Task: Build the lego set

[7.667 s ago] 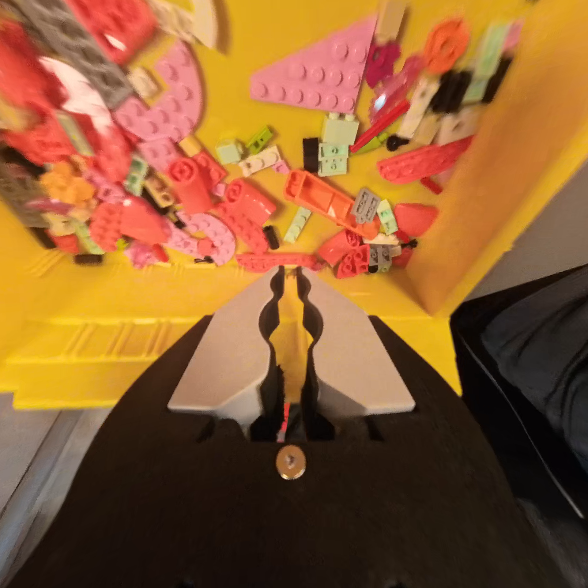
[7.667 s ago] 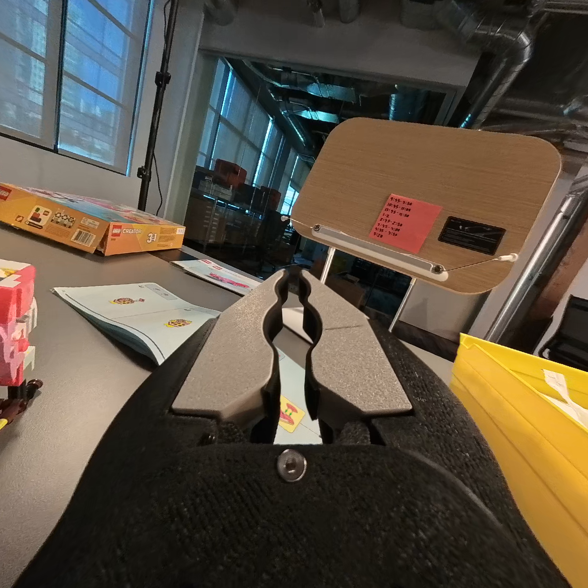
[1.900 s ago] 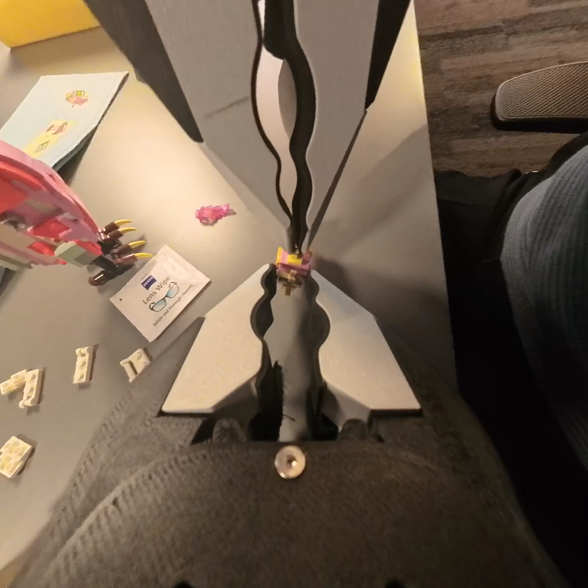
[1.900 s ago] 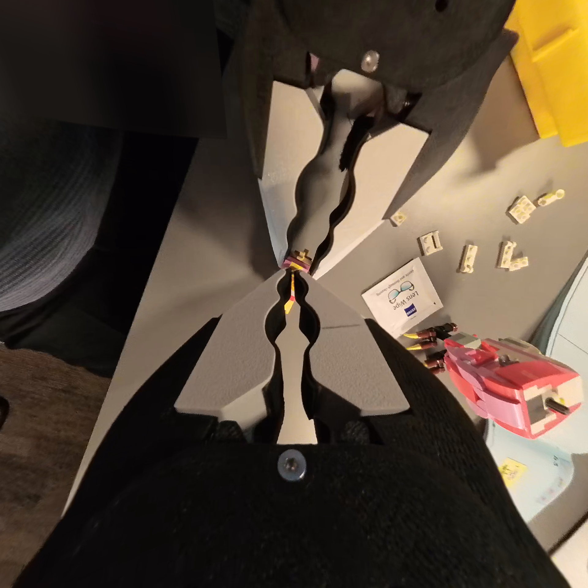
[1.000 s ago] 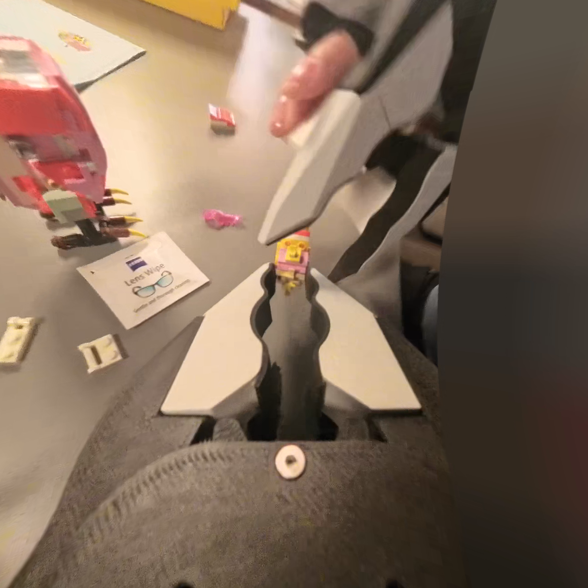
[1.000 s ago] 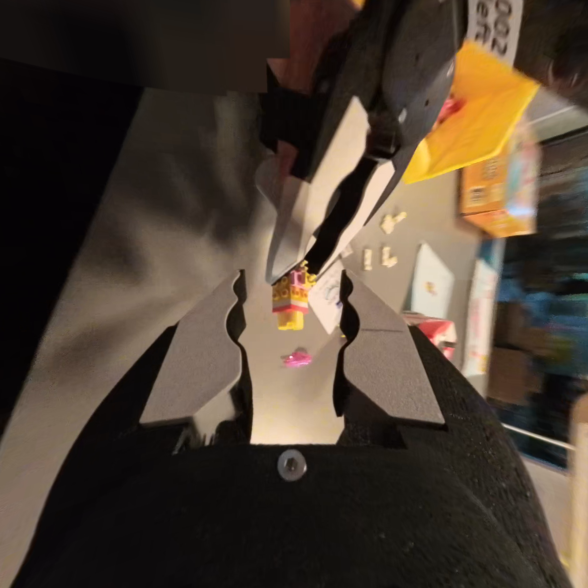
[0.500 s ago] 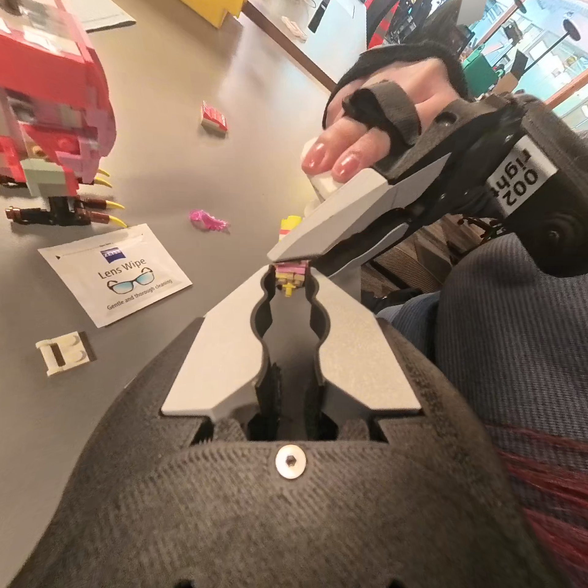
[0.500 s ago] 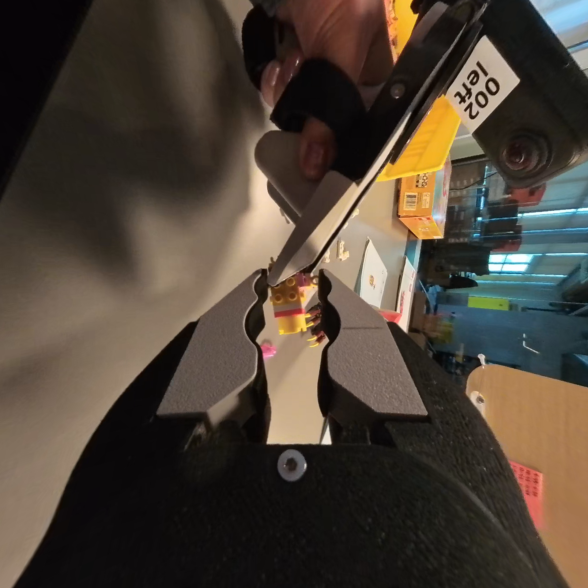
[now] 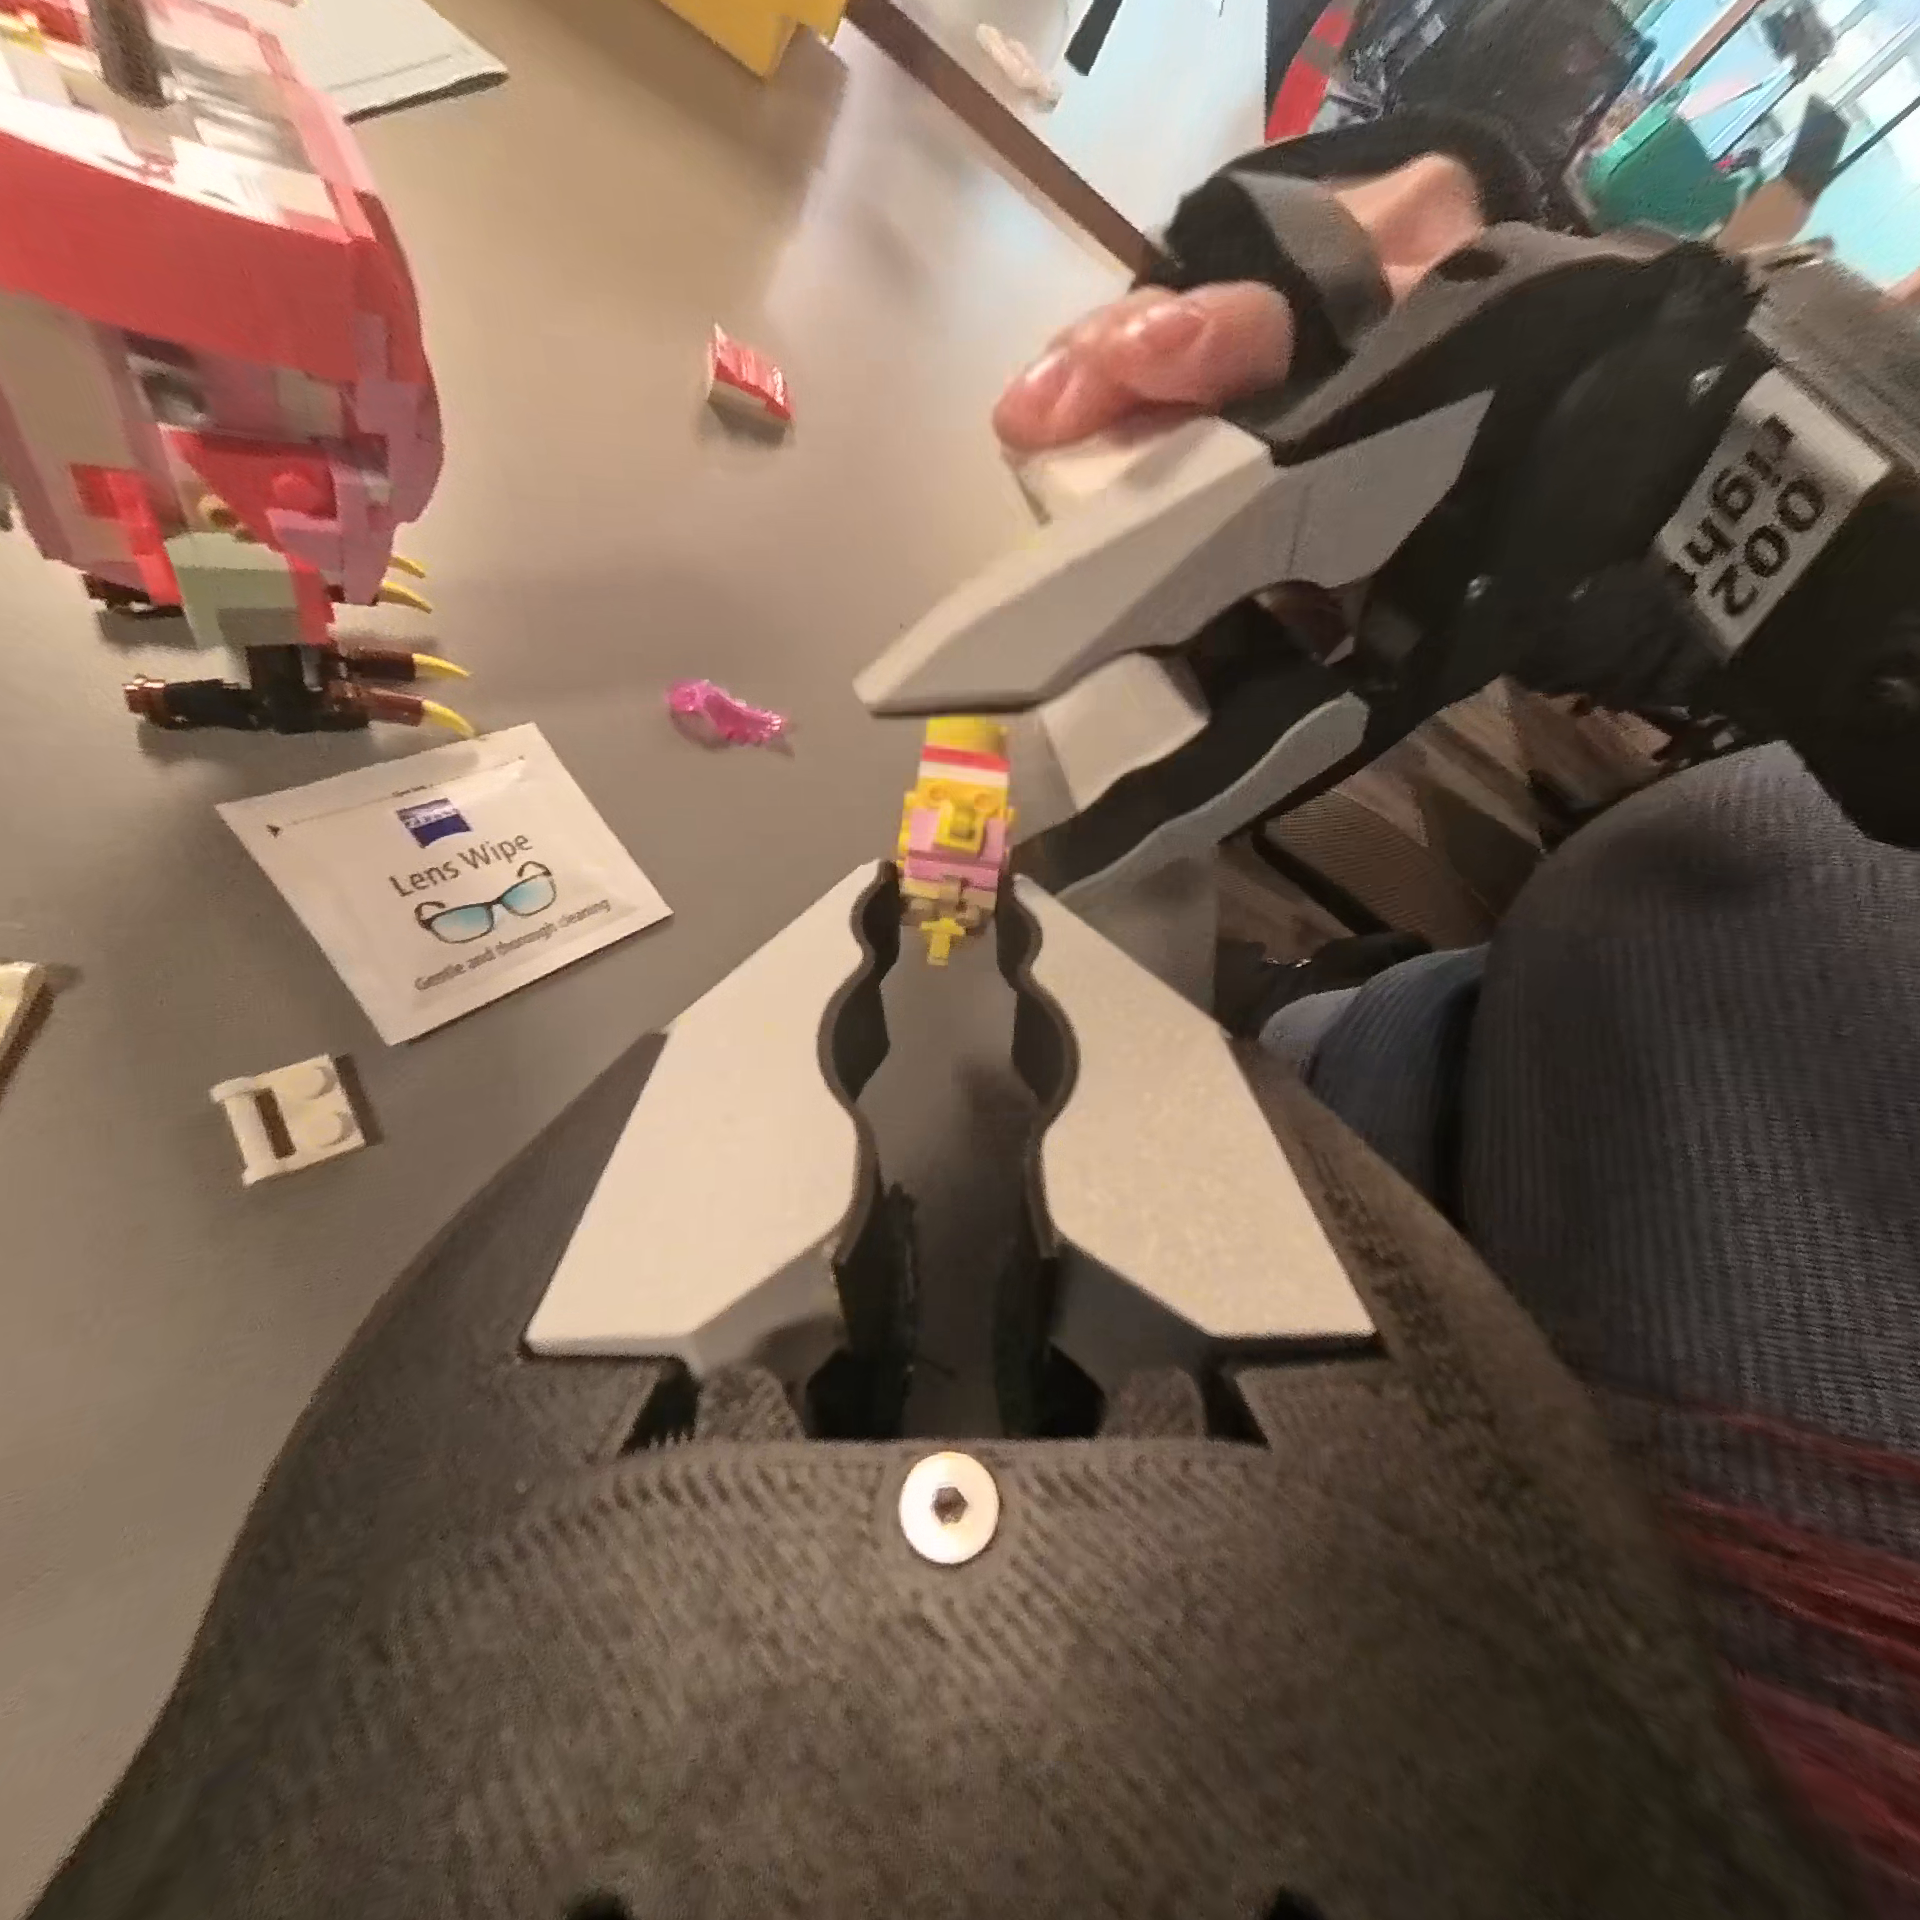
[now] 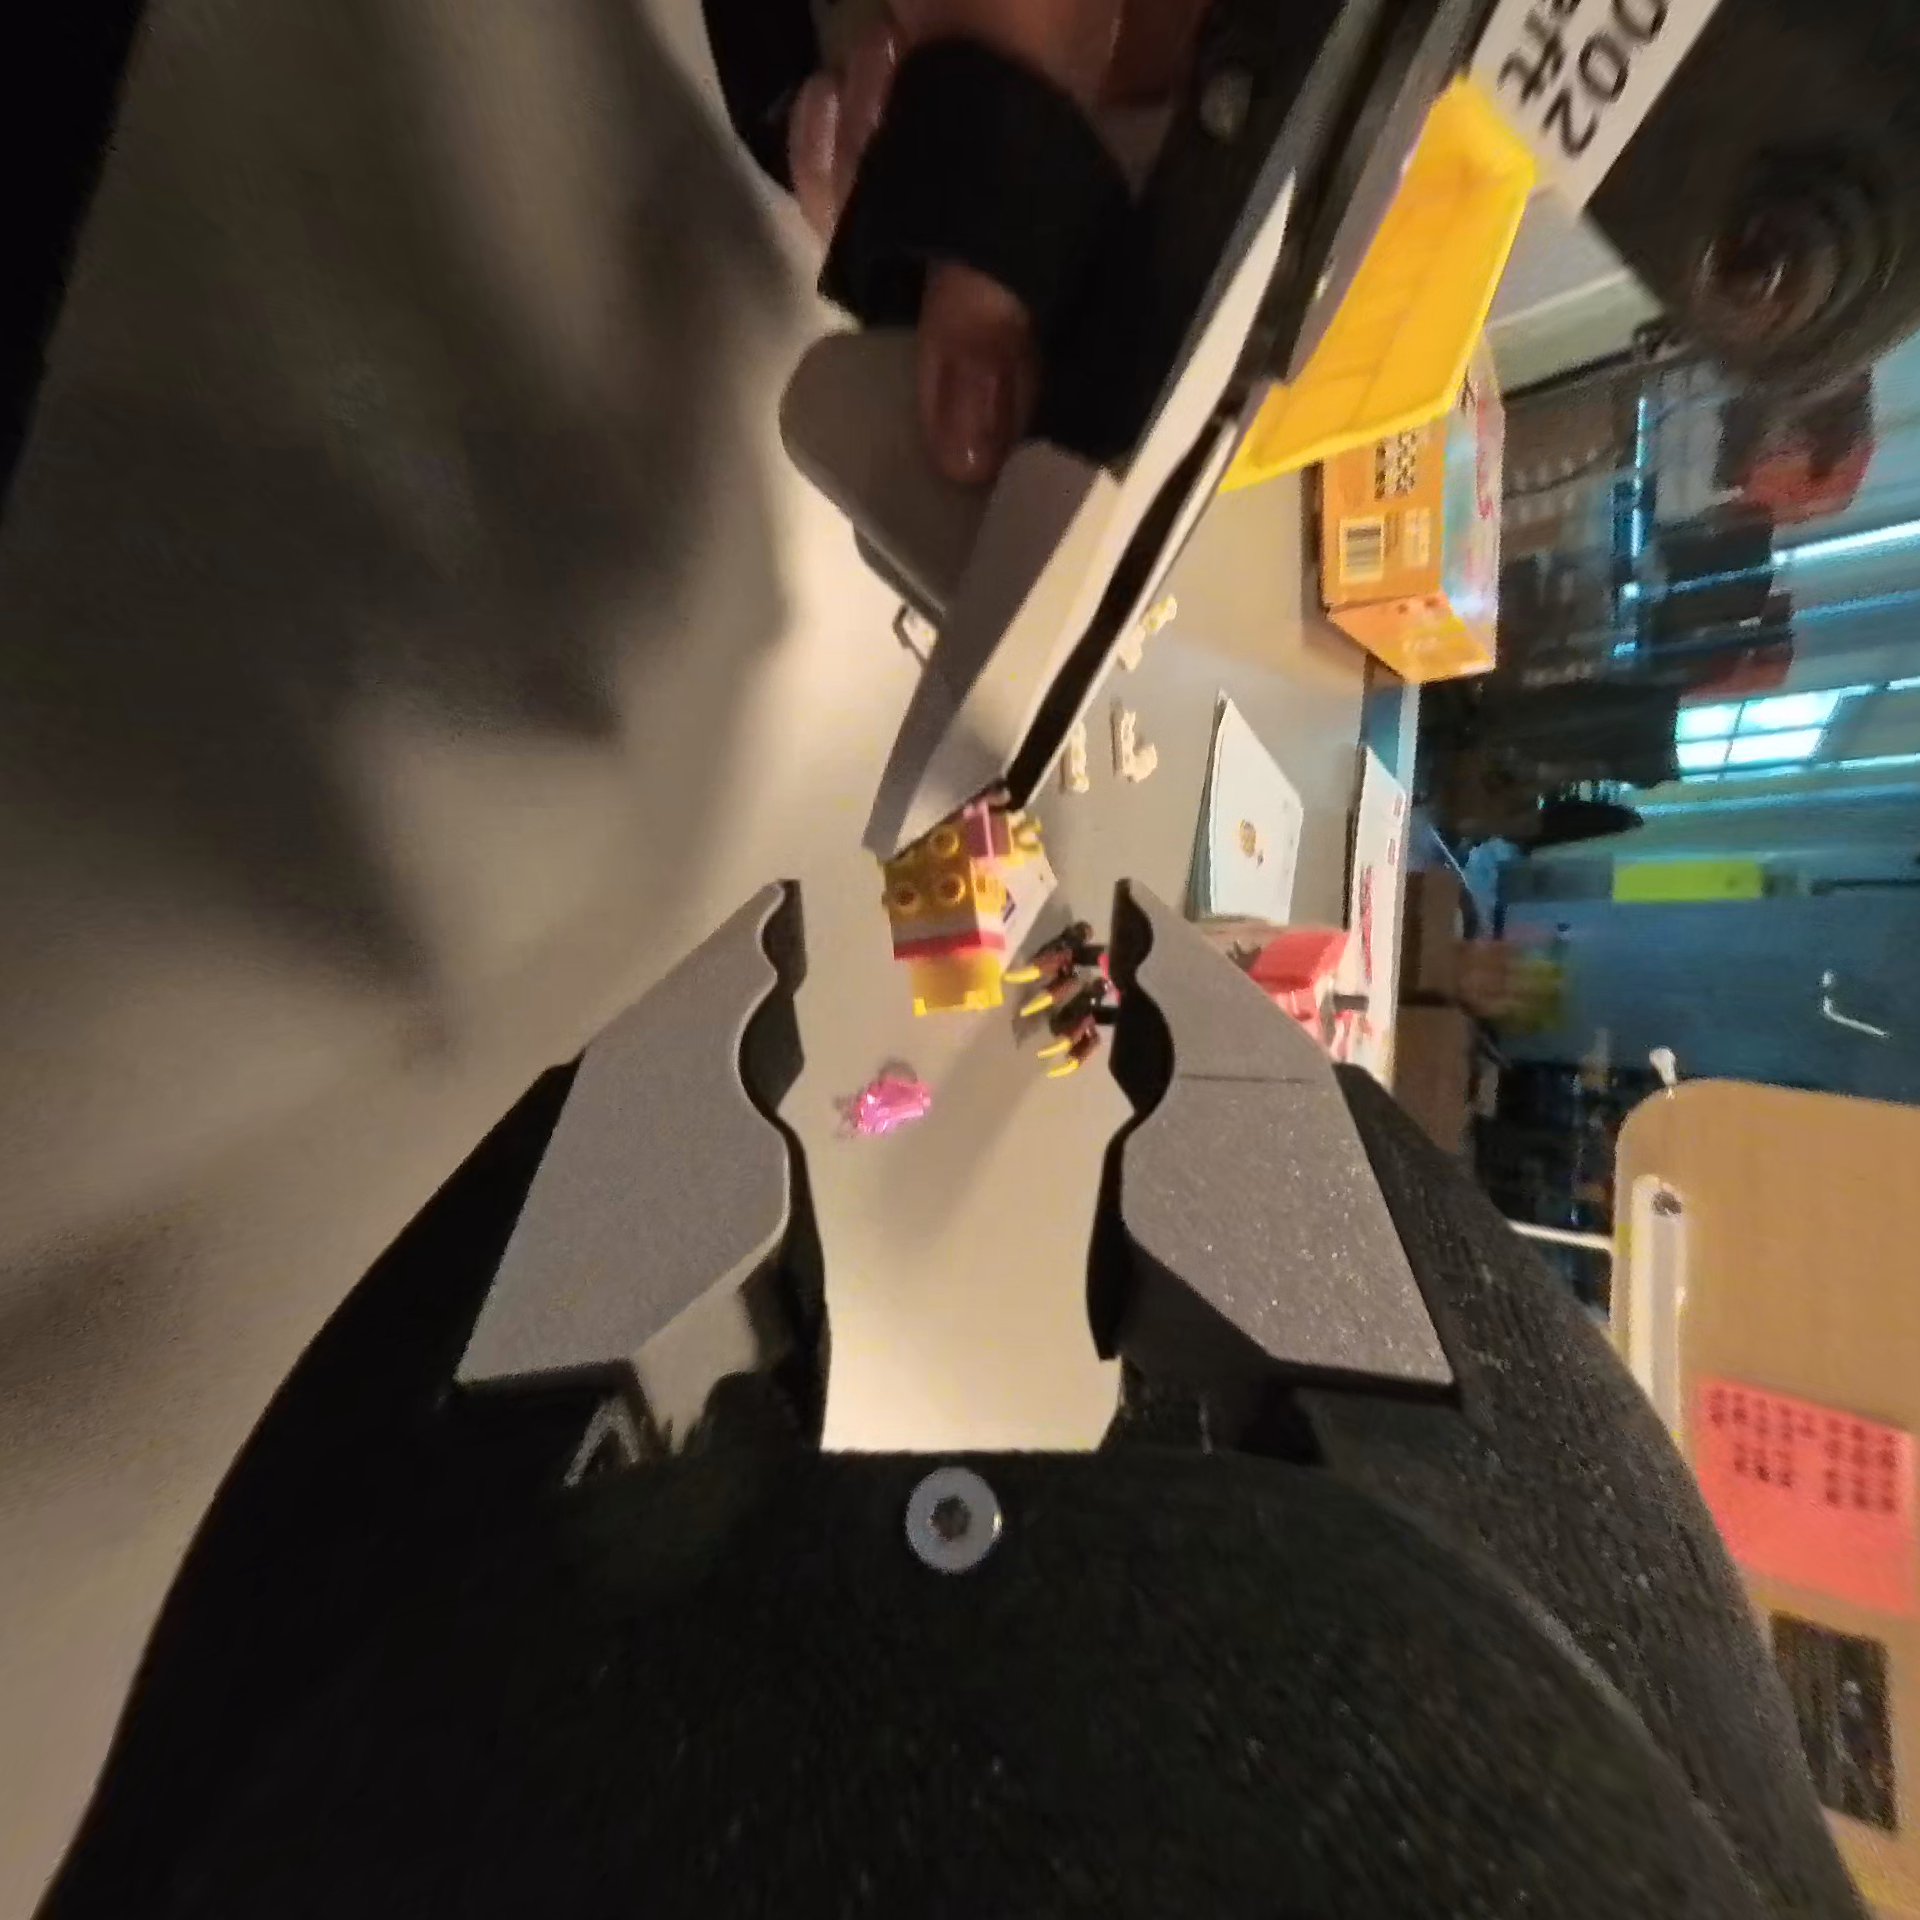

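Left wrist view, setting: grey tabletop (image 9: 582,343), with a blurred office beyond its far edge.
Left wrist view, left tool (image 9: 943,902): its two light grey fingertips are clamped on the lower, pink-and-tan end of a small brick figure (image 9: 954,821); the figure's yellow top with a red-and-white band sticks out past the tips.
Left wrist view, right tool (image 9: 1023,748): comes in from the right with jaws apart, one finger above the figure's top and one beside it; contact is hard to judge through motion blur.
Left wrist view, surroundings: a white wipe sachet (image 9: 436,878) lies left of the figure, a translucent pink piece (image 9: 722,715) beyond it, a white brick (image 9: 291,1130) nearer, and a red-and-pink brick model (image 9: 197,343) with yellow claws is cut off by the left border.
Right wrist view, setting: tabletop (image 10: 416,520) turned sideways, much of it in shadow.
Right wrist view, right tool (image 10: 956,914): dark fingers stand wide apart, the figure (image 10: 951,935) between them with clear gaps on both sides.
Right wrist view, left tool (image 10: 940,826): pinches the figure's far end; its second finger is hidden.
Right wrist view, background: yellow bin (image 10: 1392,312) and orange box (image 10: 1403,530), blurred.
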Motion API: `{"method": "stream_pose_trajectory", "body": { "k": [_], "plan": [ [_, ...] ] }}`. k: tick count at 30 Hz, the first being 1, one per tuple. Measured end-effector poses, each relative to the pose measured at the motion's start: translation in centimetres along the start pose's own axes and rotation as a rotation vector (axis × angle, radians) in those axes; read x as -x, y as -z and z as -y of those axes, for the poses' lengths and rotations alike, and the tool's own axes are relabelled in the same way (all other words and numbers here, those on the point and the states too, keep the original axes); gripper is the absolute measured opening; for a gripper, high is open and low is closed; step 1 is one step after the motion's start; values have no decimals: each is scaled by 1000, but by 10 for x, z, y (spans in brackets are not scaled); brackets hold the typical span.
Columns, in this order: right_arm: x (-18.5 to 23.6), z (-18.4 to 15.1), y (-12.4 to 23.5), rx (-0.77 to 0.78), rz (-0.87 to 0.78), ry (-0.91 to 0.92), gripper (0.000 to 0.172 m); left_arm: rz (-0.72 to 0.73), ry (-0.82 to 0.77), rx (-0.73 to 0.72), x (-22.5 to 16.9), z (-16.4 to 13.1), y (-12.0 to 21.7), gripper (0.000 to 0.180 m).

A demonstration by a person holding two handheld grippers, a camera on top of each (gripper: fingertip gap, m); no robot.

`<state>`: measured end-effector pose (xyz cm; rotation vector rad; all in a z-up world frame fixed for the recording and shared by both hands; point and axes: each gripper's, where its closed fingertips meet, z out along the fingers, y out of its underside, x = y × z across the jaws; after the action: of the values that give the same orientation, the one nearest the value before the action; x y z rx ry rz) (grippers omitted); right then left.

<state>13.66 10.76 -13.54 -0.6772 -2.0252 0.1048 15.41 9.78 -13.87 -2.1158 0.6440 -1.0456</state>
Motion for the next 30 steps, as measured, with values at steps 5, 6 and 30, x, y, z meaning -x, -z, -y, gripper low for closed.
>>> {"method": "stream_pose_trajectory", "body": {
  "k": [5,6,30],
  "plan": [
    [-3,-4,4,7,-55,-6,26,-12,-34,-32,-6,5,1,17],
    [-6,-3,5,5,-82,-11,21,-12,-45,-56,-7,9,2,17],
    [-45,-9,46,-179,-380,-429,41,126,-245,-467,-7,44,31,18]
  ]
}}
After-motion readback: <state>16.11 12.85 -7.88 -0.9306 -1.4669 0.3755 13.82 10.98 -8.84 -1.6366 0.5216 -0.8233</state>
